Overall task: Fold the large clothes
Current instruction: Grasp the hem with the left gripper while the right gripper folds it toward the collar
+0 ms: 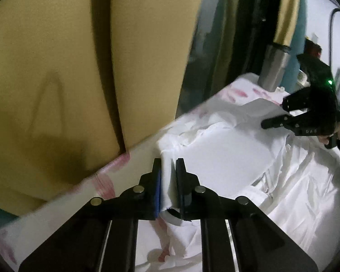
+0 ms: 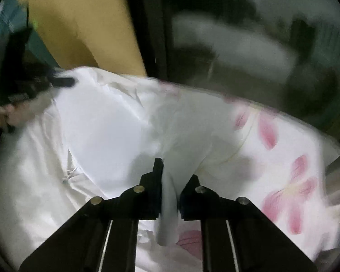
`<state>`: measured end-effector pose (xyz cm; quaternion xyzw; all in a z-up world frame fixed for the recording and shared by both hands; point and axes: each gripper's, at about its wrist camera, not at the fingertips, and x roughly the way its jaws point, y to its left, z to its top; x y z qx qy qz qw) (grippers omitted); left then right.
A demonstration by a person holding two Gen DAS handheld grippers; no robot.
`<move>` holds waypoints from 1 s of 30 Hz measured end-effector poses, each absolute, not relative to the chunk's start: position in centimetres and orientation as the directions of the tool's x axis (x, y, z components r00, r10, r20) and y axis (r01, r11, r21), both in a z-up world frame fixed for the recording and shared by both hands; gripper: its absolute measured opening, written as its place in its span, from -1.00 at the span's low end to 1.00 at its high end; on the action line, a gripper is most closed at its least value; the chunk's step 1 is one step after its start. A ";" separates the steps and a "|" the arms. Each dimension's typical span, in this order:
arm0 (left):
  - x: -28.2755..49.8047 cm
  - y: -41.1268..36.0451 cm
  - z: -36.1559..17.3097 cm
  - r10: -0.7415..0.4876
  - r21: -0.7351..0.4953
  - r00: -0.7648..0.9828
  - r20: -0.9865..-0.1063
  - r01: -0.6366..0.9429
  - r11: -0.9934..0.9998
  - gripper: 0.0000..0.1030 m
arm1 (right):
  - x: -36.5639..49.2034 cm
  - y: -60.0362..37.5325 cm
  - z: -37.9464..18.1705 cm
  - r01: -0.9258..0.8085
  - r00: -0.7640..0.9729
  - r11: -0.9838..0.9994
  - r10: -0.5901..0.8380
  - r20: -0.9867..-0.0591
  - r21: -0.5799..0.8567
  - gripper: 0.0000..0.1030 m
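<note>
A large white garment (image 1: 226, 149) lies crumpled on a bed with a white sheet with pink petals (image 2: 283, 170). My left gripper (image 1: 168, 165) is shut on an edge of the white garment and holds it just above the bed. My right gripper (image 2: 172, 174) is shut on another edge of the same garment (image 2: 115, 122), a fold of cloth running between its fingers. The right gripper also shows in the left wrist view (image 1: 283, 117) at the far right, and the left gripper in the right wrist view (image 2: 63, 81) at the far left. The cloth is stretched between them.
A yellow padded headboard (image 1: 56, 68) rises behind the bed's far edge. A dark window frame (image 2: 156, 34) and a metal pole with a gold tube (image 1: 274, 68) stand at the back corner. The petal sheet (image 1: 102, 181) shows bare along the bed edge.
</note>
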<state>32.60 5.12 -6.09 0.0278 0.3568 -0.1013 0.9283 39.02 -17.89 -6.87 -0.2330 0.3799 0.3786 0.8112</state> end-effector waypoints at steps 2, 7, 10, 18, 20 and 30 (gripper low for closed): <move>31.5 4.4 -5.4 -0.138 0.049 0.767 -0.627 0.216 0.975 -0.74 | 36.3 -16.8 -6.1 -0.762 0.560 0.588 0.391 -0.730 -0.270 -0.78; 28.8 2.9 -5.8 -0.081 0.151 0.809 -0.582 0.205 0.967 -0.73 | 28.9 -14.4 -7.6 -0.639 0.767 0.463 0.327 -0.552 -0.614 -0.79; 27.2 2.4 -7.0 -0.045 0.182 0.801 -0.596 0.190 0.965 -0.71 | 26.2 -14.4 -9.0 -0.565 0.825 0.432 0.319 -0.467 -0.703 -0.78; 23.8 2.0 -6.2 -0.071 0.142 0.805 -0.589 0.189 0.972 -0.70 | 22.5 -16.8 -9.2 -0.532 0.846 0.494 0.338 -0.412 -0.688 -0.70; 23.0 1.7 -6.0 -0.078 0.130 0.804 -0.590 0.190 0.973 -0.70 | 22.1 -17.7 -9.0 -0.561 0.828 0.515 0.358 -0.432 -0.648 -0.70; 17.7 0.6 -6.5 -0.133 0.080 0.783 -0.608 0.227 0.971 -0.70 | 19.9 -21.1 -8.3 -0.705 0.703 0.556 0.461 -0.542 -0.441 -0.70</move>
